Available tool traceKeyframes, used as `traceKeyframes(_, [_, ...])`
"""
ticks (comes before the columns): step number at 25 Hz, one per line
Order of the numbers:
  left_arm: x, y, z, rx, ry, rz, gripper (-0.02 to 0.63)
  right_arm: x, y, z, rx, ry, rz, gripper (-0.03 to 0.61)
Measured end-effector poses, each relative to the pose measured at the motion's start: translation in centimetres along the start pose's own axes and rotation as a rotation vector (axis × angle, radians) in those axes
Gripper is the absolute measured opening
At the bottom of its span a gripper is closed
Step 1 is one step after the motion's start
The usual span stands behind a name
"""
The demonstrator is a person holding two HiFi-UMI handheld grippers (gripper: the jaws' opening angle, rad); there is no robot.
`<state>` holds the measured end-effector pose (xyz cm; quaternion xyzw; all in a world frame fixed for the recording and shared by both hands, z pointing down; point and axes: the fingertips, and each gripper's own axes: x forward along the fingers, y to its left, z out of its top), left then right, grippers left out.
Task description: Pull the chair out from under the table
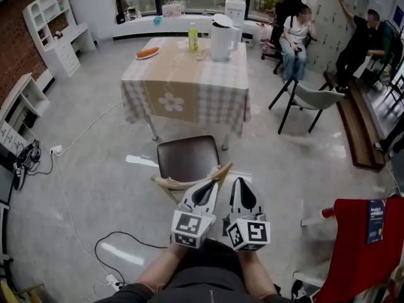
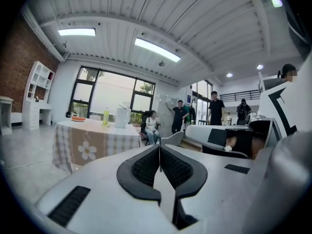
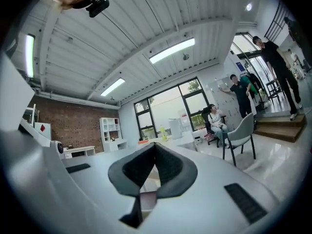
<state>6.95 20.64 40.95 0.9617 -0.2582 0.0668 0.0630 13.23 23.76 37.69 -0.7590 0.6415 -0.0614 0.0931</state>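
At the table's [image 1: 208, 74] 6 o'clock the chair [image 1: 187, 158] stands just clear; our left gripper [image 1: 213, 184] and right gripper [image 1: 240, 183] are pinched together on nothing, so a pull may slip off its backrest [image 1: 169, 182].

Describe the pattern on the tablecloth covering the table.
The tablecloth is pale checked, with a beige centre panel bearing a white flower; head view shows it best.
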Motion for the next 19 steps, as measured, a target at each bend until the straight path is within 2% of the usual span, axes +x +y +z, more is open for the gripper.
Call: traceKeyframes(19, [0.68, 0.07, -0.61, 0.000, 0.020, -0.004, 0.011, -0.02, -0.22, 0.00, -0.043, 0.003, -0.013, 0.011])
